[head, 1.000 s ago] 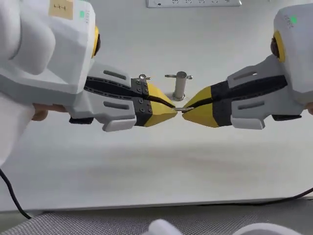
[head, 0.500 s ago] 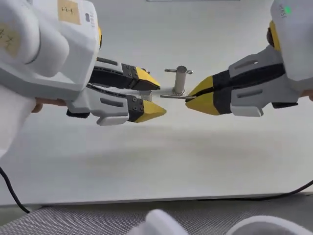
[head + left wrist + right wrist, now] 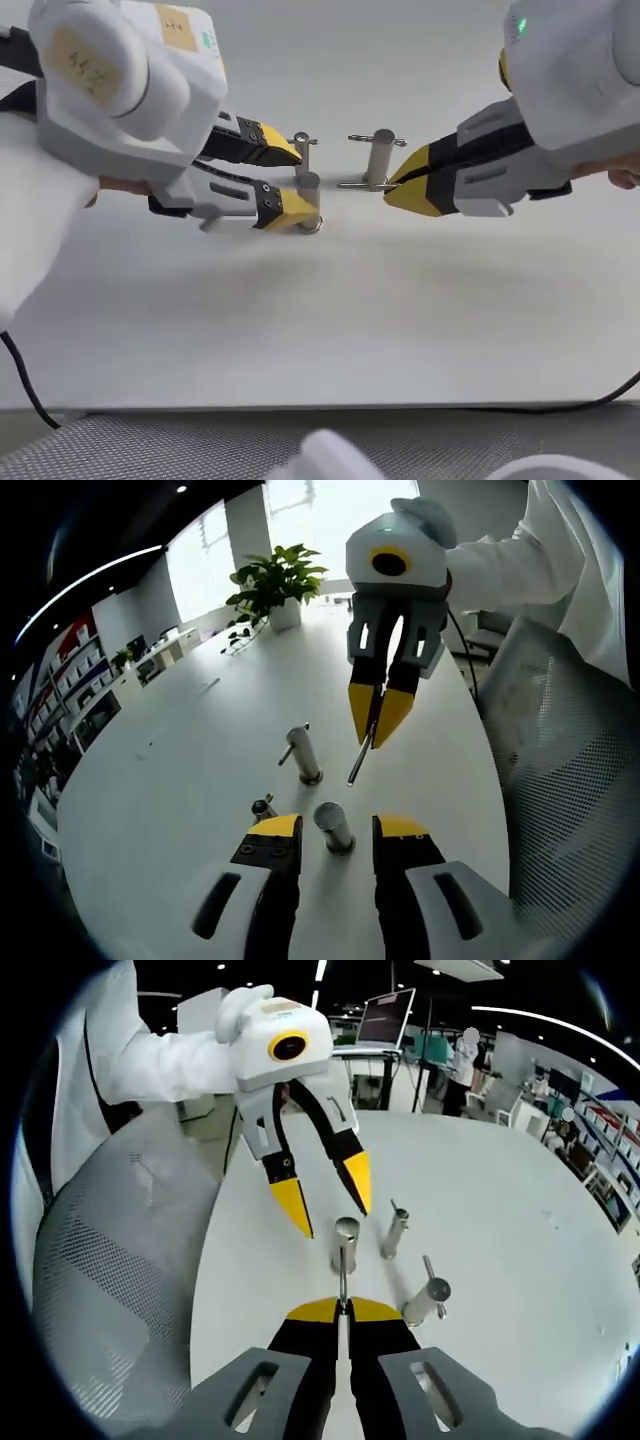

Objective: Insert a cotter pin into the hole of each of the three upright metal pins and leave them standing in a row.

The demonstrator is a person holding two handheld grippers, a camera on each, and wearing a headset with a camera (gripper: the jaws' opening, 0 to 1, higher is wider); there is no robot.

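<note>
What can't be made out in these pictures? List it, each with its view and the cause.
The hole of the bare metal pin: too small in the left gripper view; in the head view the left gripper covers that pin's lower part.
The neighbouring pin: left gripper view, body behind that gripper's jaw.
The cotter pin: right gripper view, held end buried in the right gripper.

The left gripper (image 3: 300, 187) and right gripper (image 3: 392, 190) have white and grey bodies, black jaws and yellow tips. The metal pins (image 3: 380, 165) and cotter pin (image 3: 358, 185) are silver against the white workbench (image 3: 320, 320). At the left of the right gripper view the chair (image 3: 110, 1290) is grey mesh, and at the top of the left gripper view the plant (image 3: 275, 580) is green.
</note>
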